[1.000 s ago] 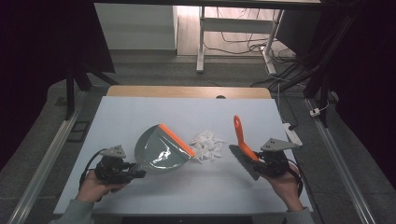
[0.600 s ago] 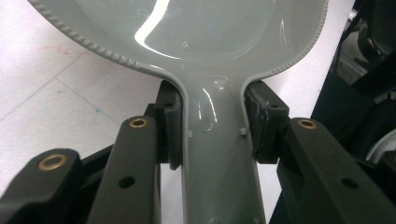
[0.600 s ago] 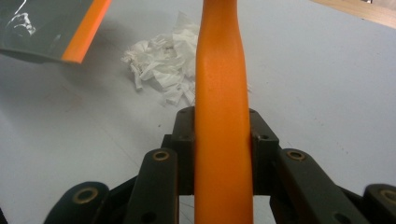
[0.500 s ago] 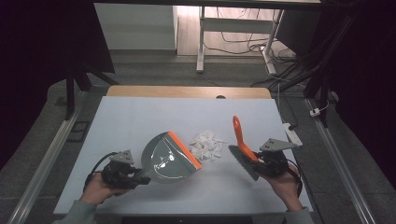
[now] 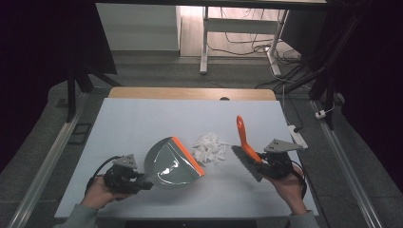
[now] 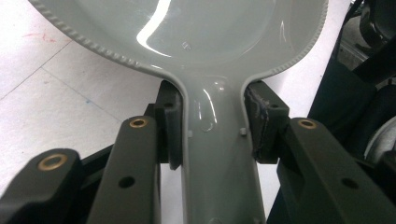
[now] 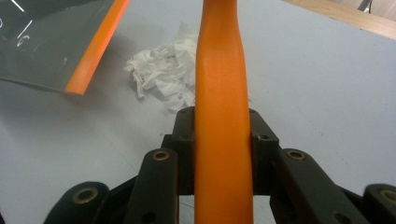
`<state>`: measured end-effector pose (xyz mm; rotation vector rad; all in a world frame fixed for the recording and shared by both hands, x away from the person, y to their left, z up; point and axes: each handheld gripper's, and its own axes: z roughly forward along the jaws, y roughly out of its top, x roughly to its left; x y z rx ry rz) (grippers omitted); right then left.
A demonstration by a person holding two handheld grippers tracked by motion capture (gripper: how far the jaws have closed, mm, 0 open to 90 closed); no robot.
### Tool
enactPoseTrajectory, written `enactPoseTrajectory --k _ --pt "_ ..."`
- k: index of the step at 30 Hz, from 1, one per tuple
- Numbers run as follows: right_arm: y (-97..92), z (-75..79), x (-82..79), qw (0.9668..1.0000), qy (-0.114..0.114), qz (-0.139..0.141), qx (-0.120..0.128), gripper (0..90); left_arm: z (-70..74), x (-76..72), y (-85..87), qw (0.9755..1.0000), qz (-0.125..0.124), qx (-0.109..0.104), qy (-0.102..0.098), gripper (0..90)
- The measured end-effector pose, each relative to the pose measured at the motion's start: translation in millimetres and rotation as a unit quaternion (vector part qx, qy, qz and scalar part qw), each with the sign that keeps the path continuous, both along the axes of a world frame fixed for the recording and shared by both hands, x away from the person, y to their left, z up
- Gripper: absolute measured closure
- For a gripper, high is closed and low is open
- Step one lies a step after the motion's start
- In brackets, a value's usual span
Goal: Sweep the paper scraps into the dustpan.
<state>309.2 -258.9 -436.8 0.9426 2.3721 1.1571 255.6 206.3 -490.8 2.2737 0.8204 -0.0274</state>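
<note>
A: Count first. Dustpan: one, grey with an orange lip. Brush: one, orange handle, dark bristles. Paper scraps: one heap of white bits, too small and tangled to count singly. Grippers: two.

B: Landmark for places?

A: The scraps, on the pale table. Dustpan lies just beside the heap on its left, orange lip facing it, not touching as far as I can tell. Brush stands just beside the heap on its right, bristles low by the table, handle rising away from the person.

B: Left gripper?

A: Well left of the scraps, near the table's front edge, lying roughly level. Jaws clenched on the dustpan's handle; in the left gripper view both pads press the handle's sides just below the pan. Hand wraps the body from behind, forearm coming in from the bottom.

B: Right gripper?

A: Right of the scraps, near the front edge. Jaws clamped on the brush handle; the right gripper view shows the pads tight against both sides of it, with the scraps and the dustpan's lip beyond. Hand grips from below, grey plate on top.
</note>
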Motion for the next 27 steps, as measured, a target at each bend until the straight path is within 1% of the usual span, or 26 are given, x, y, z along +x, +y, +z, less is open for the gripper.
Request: enactPoseTrajectory --k 2,3,5,7,15,19,22,25,27 --pt "2.7 -0.6 3.4 1.0000 0.003 0.001 0.004 70.6 0.1 -0.2 1.4 1.0000 -0.001 0.003 -0.002 61.5" --pt "4.4 -1.5 5.8 0.9999 0.005 0.003 0.009 70.7 0.4 -0.5 1.8 1.0000 0.003 0.003 -0.001 61.5" --pt "8.4 -2.5 10.1 0.9999 0.008 0.003 0.010 70.7 1.0 -0.7 3.8 1.0000 0.001 0.003 -0.001 61.5" --pt "12.5 -1.6 13.7 0.9999 0.007 0.003 0.009 70.7 1.3 -1.4 4.8 1.0000 0.002 0.000 0.000 61.5" --pt "26.2 7.1 27.3 0.9998 -0.005 0.000 0.017 70.7 -3.5 -1.0 5.8 0.9999 0.000 0.010 0.013 61.5" --pt "30.7 6.4 33.2 0.9999 -0.008 -0.002 0.012 70.7 -4.6 -1.7 3.7 0.9997 -0.001 0.017 0.015 61.4" --pt "35.6 5.9 38.1 0.9999 -0.006 -0.003 0.011 70.7 -5.0 -2.6 1.8 0.9996 -0.008 0.020 0.016 61.4" --pt "41.3 4.6 43.0 1.0000 -0.007 0.000 0.005 70.7 -6.2 -1.8 0.3 0.9995 -0.010 0.023 0.017 61.4" --pt "44.7 3.0 46.6 1.0000 -0.007 0.002 0.001 70.7 -7.1 -1.0 -0.5 0.9994 -0.007 0.028 0.019 61.4"
